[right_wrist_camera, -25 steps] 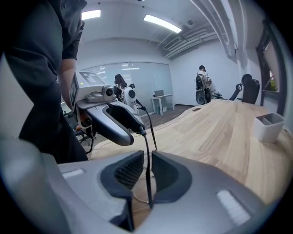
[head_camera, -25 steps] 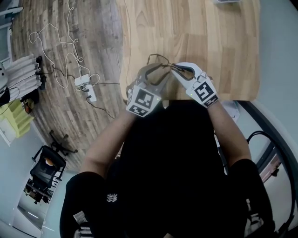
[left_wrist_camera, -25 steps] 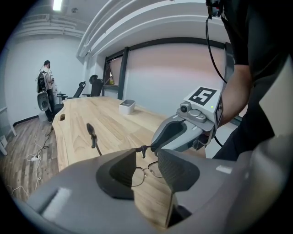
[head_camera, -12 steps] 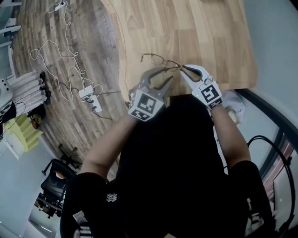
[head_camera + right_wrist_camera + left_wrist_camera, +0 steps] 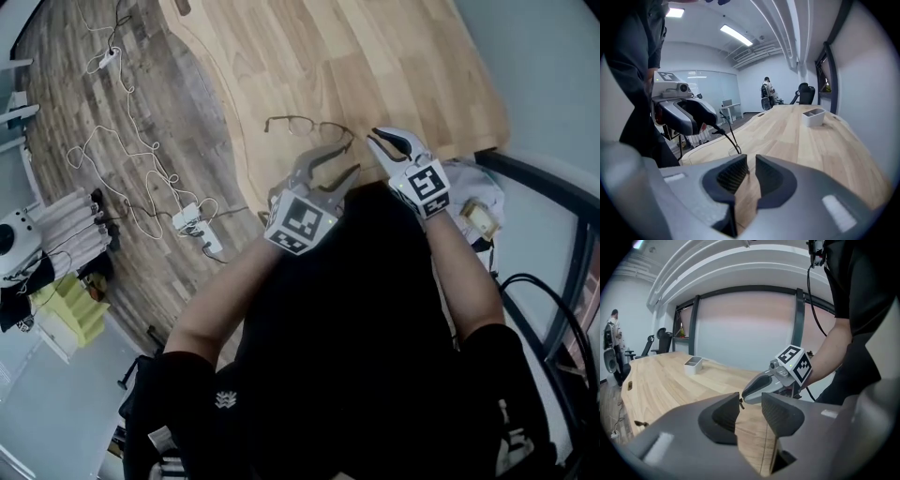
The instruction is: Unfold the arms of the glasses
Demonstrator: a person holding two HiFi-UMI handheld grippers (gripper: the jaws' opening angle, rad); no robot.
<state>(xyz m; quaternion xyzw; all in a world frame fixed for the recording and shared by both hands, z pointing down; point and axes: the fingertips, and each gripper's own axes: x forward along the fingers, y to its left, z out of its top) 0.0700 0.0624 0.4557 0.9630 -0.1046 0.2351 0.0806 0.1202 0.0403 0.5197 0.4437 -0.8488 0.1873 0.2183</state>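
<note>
The thin wire-framed glasses [image 5: 305,127] lie on the wooden table [image 5: 375,56] near its front edge. My left gripper [image 5: 345,157] hovers just short of them, its jaws wide apart and nothing pressed between the pads. In the left gripper view [image 5: 750,408] only a small dark tip shows beside the left pad. My right gripper [image 5: 373,136] is right of the glasses and clear of the frame. In the right gripper view [image 5: 751,171] bare wood shows through a narrow gap. That view also shows a lens rim [image 5: 733,151] on the table and a dark arm rising toward the left gripper [image 5: 715,124].
A small white tray [image 5: 813,116] stands farther down the table. White cables and a power strip [image 5: 192,220] lie on the wood floor to the left. A person [image 5: 766,93] stands far off past the table's end. Dark window frames run along the right side.
Both grippers have drawn back from the glasses toward my body and risen a little. The glasses stay on the table, now apart from both sets of fingertips.
</note>
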